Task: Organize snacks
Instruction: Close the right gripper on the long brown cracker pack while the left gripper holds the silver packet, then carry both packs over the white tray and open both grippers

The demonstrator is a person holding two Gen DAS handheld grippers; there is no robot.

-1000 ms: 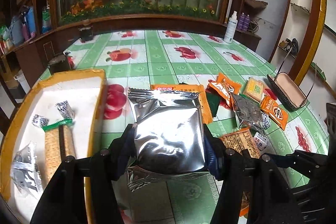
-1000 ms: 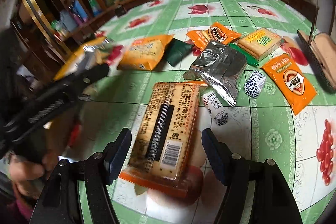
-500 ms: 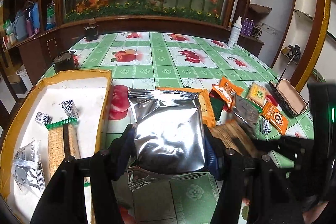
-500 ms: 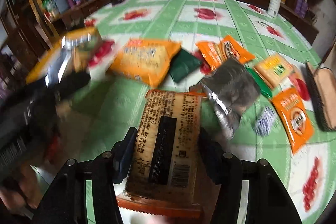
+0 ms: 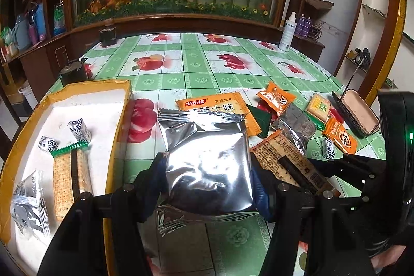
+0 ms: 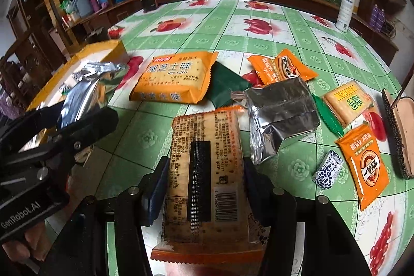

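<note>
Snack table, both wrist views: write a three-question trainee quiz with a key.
1. True or false: the left gripper holds a silver foil packet.
2. What does the right gripper hold: A) green packet, B) orange cracker pack, C) spray bottle?
3. Fill in: the white tray with the yellow rim lies to the ____ of the loose snacks in the left wrist view.

Key: 1 true; 2 B; 3 left.

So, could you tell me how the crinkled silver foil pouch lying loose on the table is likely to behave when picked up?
The crinkled silver foil pouch looks creased and partly flattened, so it probably flexes and weighs little. Its glossy film may slip between the jaws.
</note>
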